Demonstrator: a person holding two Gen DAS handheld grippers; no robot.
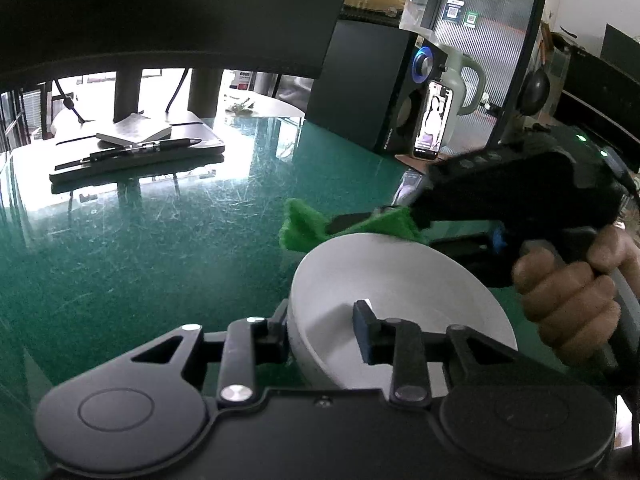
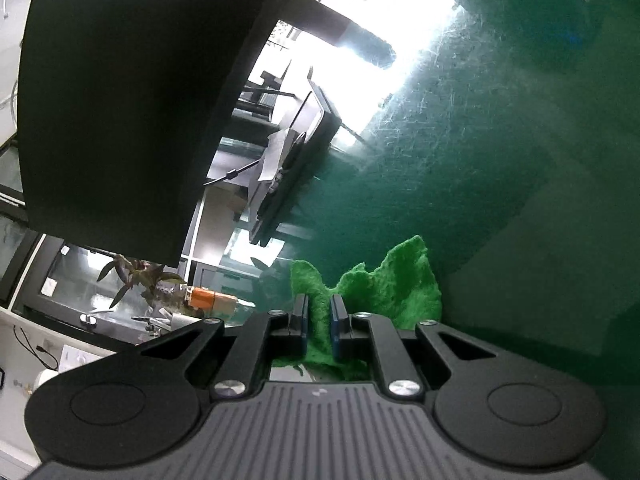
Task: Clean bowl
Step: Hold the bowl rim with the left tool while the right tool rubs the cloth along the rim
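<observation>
Low in the left wrist view, the left gripper (image 1: pixel 323 330) reaches forward and slightly downward over the green desk (image 1: pixel 160 240), its two fingers straddling the near rim of the white bowl (image 1: pixel 400 280): one finger sits outside the wall, the other, with its blue pad, stands inside the bowl with a gap between it and the wall, so the jaws are parted and not clamped on the rim. Beyond the bowl, the right gripper (image 1: pixel 360 220) comes in from the right, held by a hand (image 1: pixel 572 292) wrapped around its black handle, and points across toward the bowl's far edge. Its jaws are pressed together on a green cloth (image 2: pixel 384 292), which bunches up between the blue pads and fans out past the fingertips in the right wrist view. That cloth hangs just at the far rim of the bowl. Plain and white, the bowl is smooth inside, tilted a little toward the left gripper's camera, and sits near the desk's front, right of centre.
</observation>
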